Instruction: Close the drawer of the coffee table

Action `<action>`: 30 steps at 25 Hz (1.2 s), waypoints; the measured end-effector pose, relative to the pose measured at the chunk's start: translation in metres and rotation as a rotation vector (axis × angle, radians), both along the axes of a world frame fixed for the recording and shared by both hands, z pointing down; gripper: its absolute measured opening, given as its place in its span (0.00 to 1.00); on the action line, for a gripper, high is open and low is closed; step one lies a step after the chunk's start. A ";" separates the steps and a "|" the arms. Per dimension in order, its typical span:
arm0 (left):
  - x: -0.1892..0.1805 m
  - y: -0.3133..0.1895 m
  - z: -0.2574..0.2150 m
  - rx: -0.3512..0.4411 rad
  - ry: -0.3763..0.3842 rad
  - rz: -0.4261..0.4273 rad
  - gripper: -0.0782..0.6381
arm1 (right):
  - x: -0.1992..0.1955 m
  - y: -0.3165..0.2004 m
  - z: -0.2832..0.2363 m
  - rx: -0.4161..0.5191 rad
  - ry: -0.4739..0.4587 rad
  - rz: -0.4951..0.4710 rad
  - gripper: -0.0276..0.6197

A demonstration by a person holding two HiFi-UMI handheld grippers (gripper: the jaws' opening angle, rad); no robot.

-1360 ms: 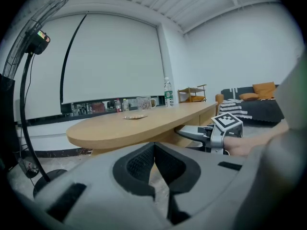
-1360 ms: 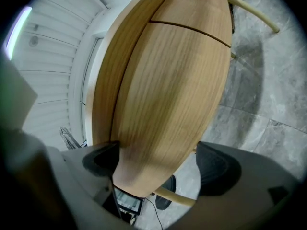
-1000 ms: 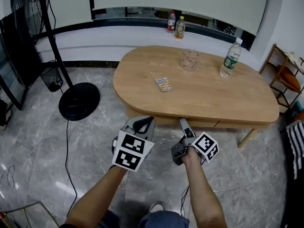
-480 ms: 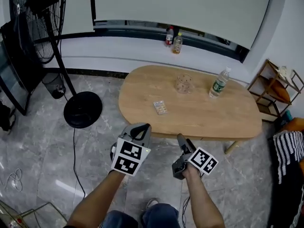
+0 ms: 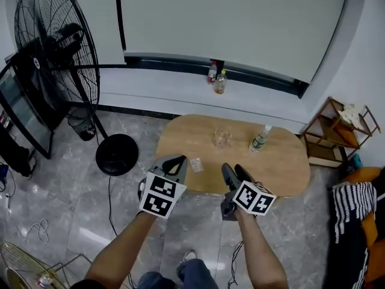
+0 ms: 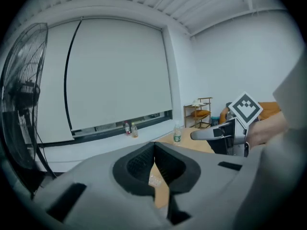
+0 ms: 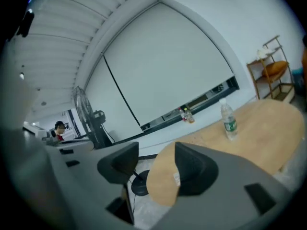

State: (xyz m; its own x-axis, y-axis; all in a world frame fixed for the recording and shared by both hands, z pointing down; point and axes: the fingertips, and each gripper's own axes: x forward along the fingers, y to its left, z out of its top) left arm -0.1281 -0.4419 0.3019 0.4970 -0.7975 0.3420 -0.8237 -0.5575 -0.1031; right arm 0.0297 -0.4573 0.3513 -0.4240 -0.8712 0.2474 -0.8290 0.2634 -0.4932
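Forearms reach out from the bottom of the head view, each hand carrying one tool above a grey marble floor. Nearest on the left, the left gripper points ahead and slightly down, its marker cube turned to the camera. In its own view the two dark pads meet at their tips, closed on nothing. Just beside it, the right gripper has its jaws partly apart. They have just been closing, and only tabletop and floor show through the gap, so it holds nothing. Just beyond both tools stands the coffee table, an oval of light wood, with part of its near edge covered by the right gripper. The drawer is too small from up here to pick out on the table's near side. On the top lie a small flat packet near the left end, a clear glass jar toward the middle, and an upright water bottle to its right. Left of the table a tall black fan rises from a round base, and right of the table stands a wooden shelf. Farthest off, two small bottles stand side by side on the window ledge under a white blind.
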 end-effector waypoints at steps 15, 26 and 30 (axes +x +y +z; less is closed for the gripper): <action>-0.020 -0.010 -0.210 0.099 -0.009 -0.072 0.12 | -0.039 0.003 -0.258 0.248 0.321 -0.140 0.13; -0.042 -0.004 -0.225 0.117 0.008 -0.022 0.12 | -0.073 0.024 -0.289 0.308 0.399 -0.147 0.05; -0.048 -0.002 -0.226 0.123 0.017 -0.008 0.12 | -0.074 0.028 -0.291 0.312 0.407 -0.121 0.05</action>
State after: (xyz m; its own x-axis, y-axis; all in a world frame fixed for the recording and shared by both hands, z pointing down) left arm -0.1758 -0.4436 0.0755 0.4956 -0.8367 0.2329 -0.8300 -0.5353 -0.1567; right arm -0.0443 -0.4297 0.0603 -0.4497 -0.8805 0.1503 -0.8918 0.4520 -0.0202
